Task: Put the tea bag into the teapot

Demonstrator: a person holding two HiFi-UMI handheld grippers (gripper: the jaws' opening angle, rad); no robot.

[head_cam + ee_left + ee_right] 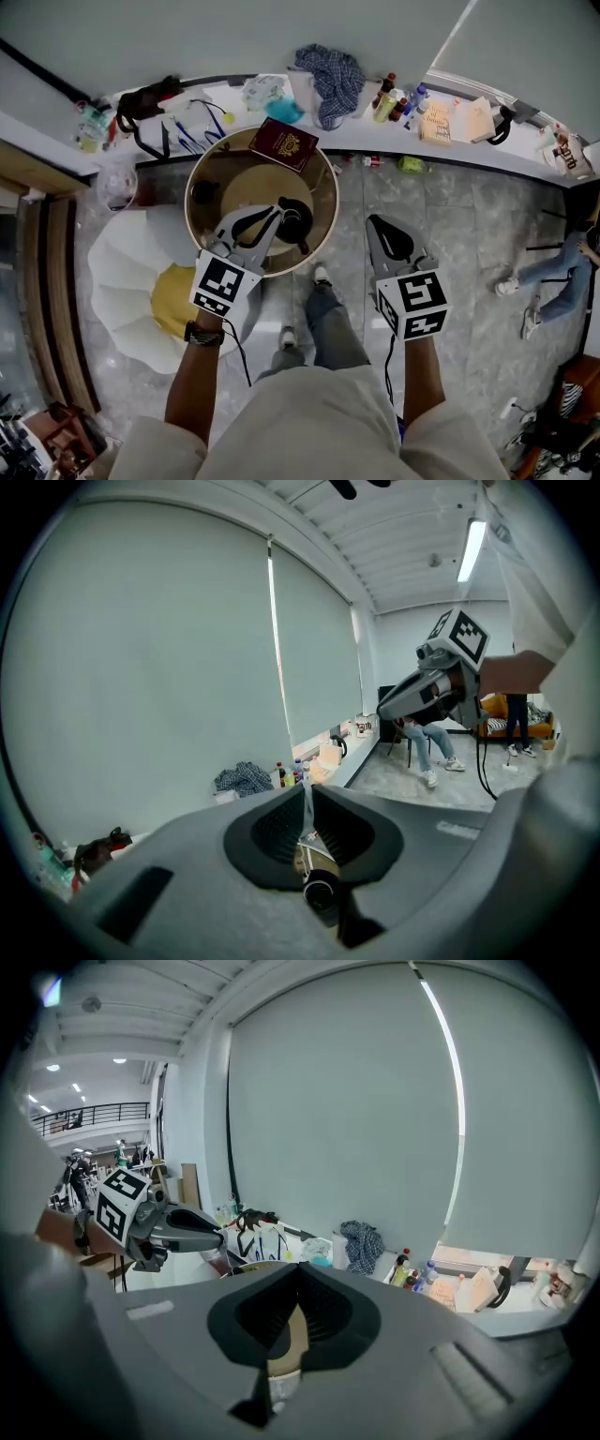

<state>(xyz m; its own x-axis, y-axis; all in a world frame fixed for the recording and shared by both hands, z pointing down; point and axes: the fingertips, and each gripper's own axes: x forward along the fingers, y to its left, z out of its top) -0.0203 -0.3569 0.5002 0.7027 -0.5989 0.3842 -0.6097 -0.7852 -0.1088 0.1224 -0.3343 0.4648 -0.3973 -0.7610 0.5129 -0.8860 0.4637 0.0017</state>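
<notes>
Holds left claw [277, 213], forearm outstretched, over teapot [296, 223] on round surface [246, 192], clamped on thin tea bag [308, 817]; holds right claw [373, 222] closed, empty, above floor [450, 216].

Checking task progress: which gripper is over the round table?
The left gripper, its tips beside the black teapot on the round table; the right gripper hangs over the floor, right of the table.

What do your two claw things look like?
The left claw and right claw are grey-and-black wedges. Each carries a white cube with black square markers and trails a thin black cable. The person wears a dark wristwatch and pale beige sleeves.
</notes>
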